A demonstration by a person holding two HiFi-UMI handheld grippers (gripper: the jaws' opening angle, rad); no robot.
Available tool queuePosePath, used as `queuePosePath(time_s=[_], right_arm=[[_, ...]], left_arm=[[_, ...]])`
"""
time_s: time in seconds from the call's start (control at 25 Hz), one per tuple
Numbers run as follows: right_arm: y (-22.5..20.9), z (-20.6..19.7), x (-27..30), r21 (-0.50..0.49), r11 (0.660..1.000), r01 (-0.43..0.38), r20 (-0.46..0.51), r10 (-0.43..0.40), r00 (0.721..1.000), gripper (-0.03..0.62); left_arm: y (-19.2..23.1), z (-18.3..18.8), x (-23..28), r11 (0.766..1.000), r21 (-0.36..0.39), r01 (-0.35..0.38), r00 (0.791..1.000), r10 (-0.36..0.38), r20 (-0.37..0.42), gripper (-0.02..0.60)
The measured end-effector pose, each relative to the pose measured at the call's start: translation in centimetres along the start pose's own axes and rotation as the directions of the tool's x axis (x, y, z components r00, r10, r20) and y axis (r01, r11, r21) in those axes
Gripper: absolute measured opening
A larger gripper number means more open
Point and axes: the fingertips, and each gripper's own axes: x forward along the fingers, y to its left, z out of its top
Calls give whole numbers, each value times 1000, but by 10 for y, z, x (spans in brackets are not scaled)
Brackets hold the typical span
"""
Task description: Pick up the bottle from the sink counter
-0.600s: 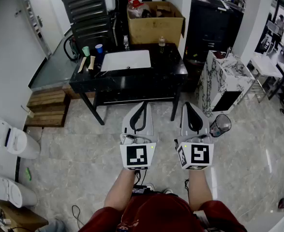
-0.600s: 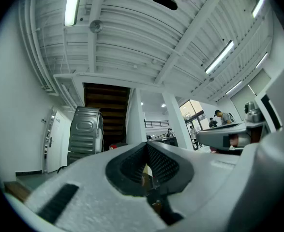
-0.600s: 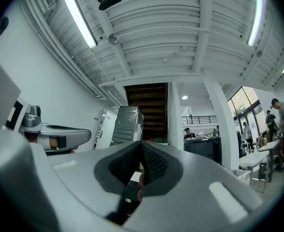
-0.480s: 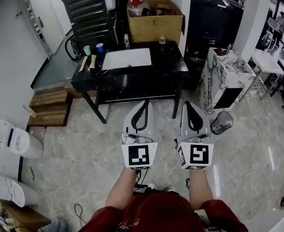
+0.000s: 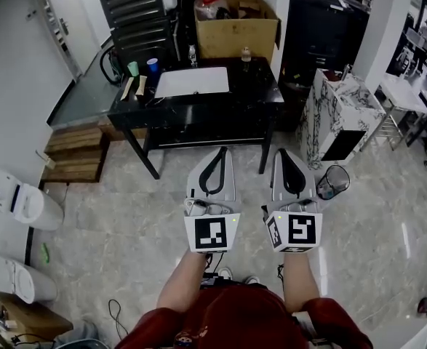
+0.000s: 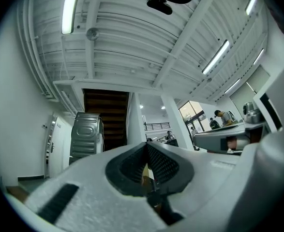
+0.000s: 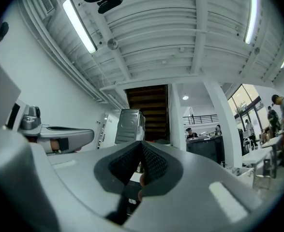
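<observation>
A small bottle [image 5: 246, 54] with a pale cap and brownish contents stands upright near the back edge of the dark sink surface [image 5: 260, 97], to the right of the white basin [image 5: 192, 82] and just in front of a cardboard box [image 5: 236, 31]. Its label is too small to read.

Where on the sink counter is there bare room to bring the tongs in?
Bare: the counter right of the white basin, in front of the bottle. Crowded: the left end, with green cup, blue cup and wooden blocks.
</observation>
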Motion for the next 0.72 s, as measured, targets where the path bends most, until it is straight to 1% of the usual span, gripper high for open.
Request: queuePosePath(time_s=[0.08, 0.16, 0.4, 0.6, 0.72], right_arm=[[8, 0, 4, -1, 999, -34, 10, 34, 999, 2], [14, -2, 8, -9, 999, -42, 9, 43, 999, 2], [23, -12, 22, -7, 999, -34, -8, 33, 999, 2], [32, -16, 31, -35, 999, -25, -19, 25, 1000, 2], [34, -19, 33, -38, 999, -14, -19, 13, 1000, 2]], left_arm=[[4, -1, 1, 1000, -3, -3, 1000, 3, 3, 3], [8, -2, 2, 1000, 1, -3, 1000, 3, 8, 3], [24, -10, 6, 1000, 11, 11, 1000, -12, 12, 3], [38, -16, 9, 1000, -20, 22, 1000, -22, 18, 3], [41, -18, 9, 999, -18, 34, 999, -34, 24, 3]])
